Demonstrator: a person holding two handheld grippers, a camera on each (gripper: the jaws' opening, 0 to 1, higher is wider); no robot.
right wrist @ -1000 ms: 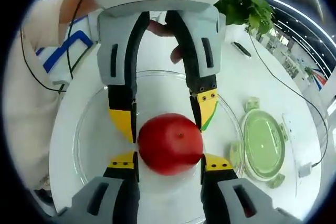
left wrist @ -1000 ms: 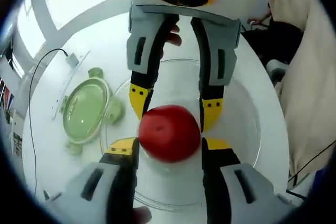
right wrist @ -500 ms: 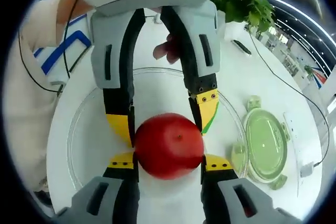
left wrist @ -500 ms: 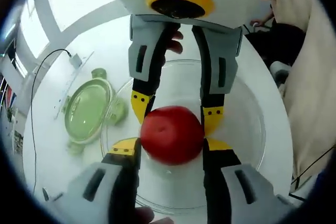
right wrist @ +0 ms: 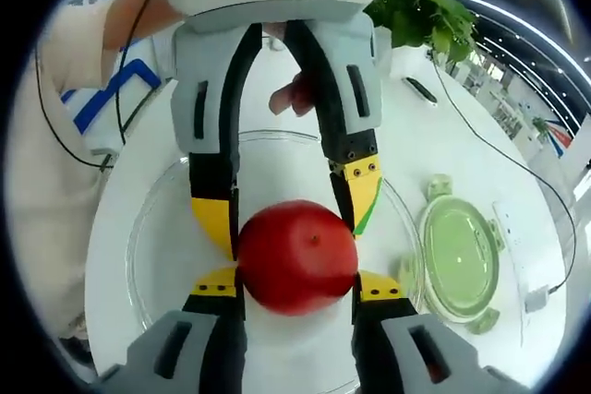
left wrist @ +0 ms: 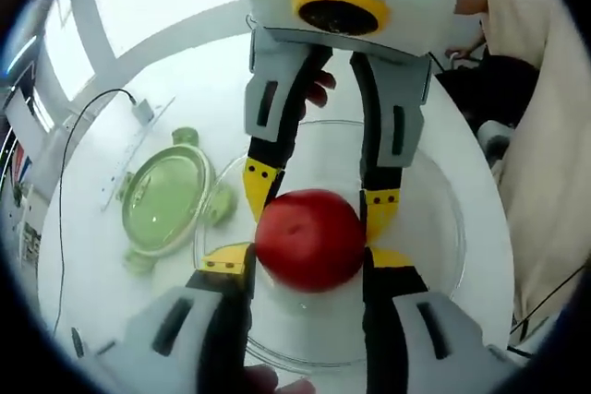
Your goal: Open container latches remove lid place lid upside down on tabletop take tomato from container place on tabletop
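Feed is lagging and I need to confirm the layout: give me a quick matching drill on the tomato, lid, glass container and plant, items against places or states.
Items:
1. round red tomato
2. green-tinted round lid
3. clear round glass container
4. leafy green plant

Places or states:
A. far end of the white table
B. flat on the tabletop beside the container
C. pinched between both grippers' jaws
D. open, beneath the tomato

Pairs: 1-C, 2-B, 3-D, 4-A

White tabletop point(left wrist: 111, 256) with glass container point(left wrist: 443, 228), green lid point(left wrist: 166, 198), cable point(left wrist: 69, 163).
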